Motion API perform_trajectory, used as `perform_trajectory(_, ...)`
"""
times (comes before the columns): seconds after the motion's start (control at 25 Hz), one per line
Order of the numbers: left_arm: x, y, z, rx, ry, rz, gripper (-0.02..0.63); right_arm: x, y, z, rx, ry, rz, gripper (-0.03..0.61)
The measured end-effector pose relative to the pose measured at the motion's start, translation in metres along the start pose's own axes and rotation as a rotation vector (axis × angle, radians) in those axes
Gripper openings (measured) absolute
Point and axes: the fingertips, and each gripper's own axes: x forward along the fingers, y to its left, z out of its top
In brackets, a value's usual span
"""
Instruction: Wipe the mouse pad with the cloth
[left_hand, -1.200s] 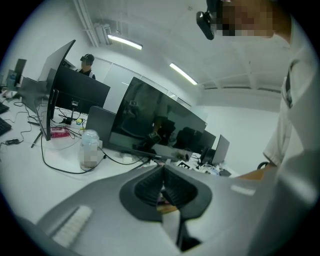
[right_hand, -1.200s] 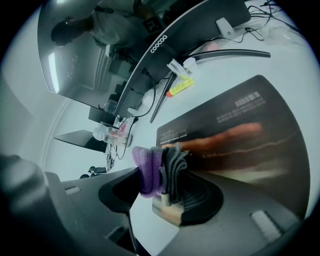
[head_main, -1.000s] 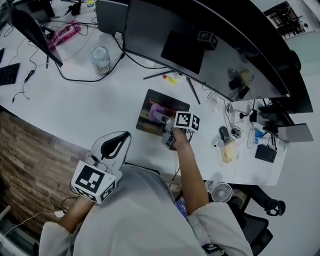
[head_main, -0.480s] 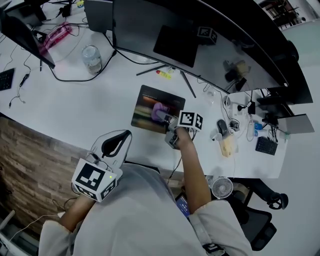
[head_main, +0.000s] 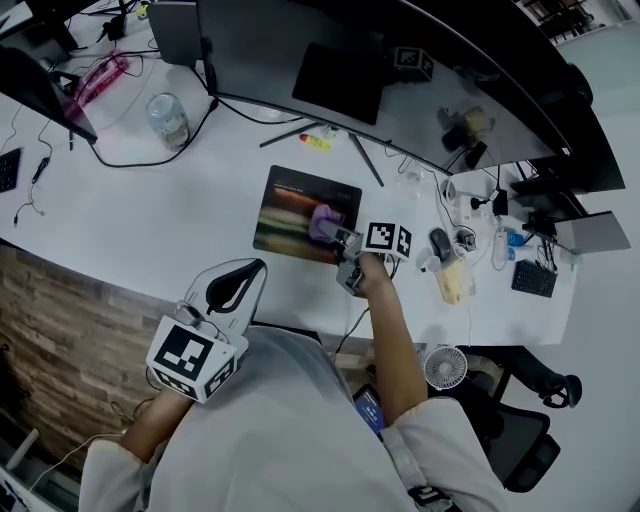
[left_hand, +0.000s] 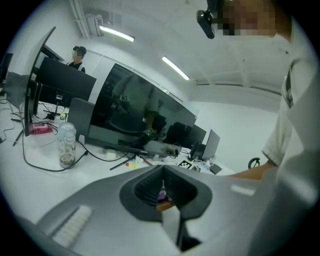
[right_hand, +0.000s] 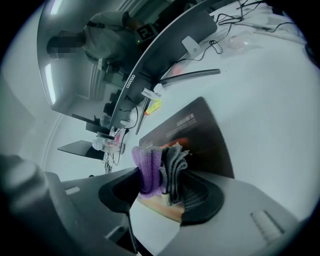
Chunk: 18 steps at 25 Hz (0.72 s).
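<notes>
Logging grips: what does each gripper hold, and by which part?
Right gripper clamps the cloth by its bunched folds; left gripper holds nothing.

mouse pad (head_main: 288, 203): dark rectangle, lying flat | cloth (head_main: 325, 222): purple-grey, bunched, at pad's right side

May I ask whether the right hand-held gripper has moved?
Yes: the right hand-held gripper with the cloth slid rightward across the mouse pad, toward its right edge.
</notes>
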Motion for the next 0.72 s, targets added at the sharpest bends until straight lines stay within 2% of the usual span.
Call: perform_trajectory(0.72,0.032,-0.02,0.004,0.013,0.014,-0.081,0.0,-0.042,-0.039,0.011,0.039,-0.05,-0.037,0.233)
